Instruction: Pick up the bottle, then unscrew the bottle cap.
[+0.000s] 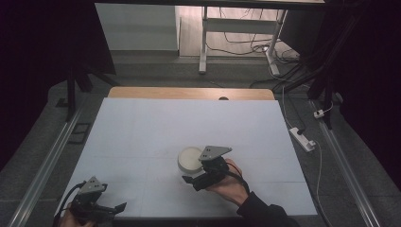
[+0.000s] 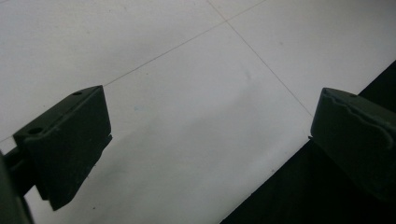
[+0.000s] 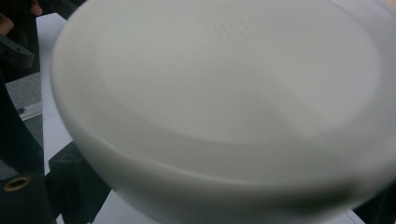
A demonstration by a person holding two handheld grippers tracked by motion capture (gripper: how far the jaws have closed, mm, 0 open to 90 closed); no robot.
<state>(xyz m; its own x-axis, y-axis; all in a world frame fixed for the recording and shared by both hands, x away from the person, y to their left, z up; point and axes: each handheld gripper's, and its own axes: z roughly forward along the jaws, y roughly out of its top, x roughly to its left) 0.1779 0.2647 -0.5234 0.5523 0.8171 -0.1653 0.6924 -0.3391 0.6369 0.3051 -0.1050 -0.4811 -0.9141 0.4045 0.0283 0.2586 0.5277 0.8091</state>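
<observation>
From the high view, a pale grey-white mat [image 1: 189, 127] is covering a wooden table whose bare far edge [image 1: 189, 92] is peeking out beyond it. Grey carpet is running around the table, a white desk frame [image 1: 204, 42] is standing beyond the far edge with cables trailing over the floor, and a white power strip [image 1: 302, 138] is lying off the table's right edge. Near the middle of the table, toward the near edge, a round white plastic bowl [image 1: 189, 159] is sitting bottom-up, and the right gripper [image 1: 195, 178], held in a dark-sleeved hand [image 1: 231, 187], is pressing in at the bowl's near side, its grey three-cornered plate right beside the rim. Down at the near left corner the left gripper [image 1: 113, 208] is hanging over the mat, well apart from the bowl.

Switching to the left gripper view, the two black jaws are standing wide apart with nothing but the mat [image 2: 187, 93] between them, its near edge cutting across the lower right.

Over to the right gripper view, the bowl [image 3: 224, 102] is looming very close and blurred, a small embossed mark on its base. One black jaw is tucking in under the rim at lower left, and I cannot tell whether the jaws are clamping the bowl or merely flanking it.
</observation>
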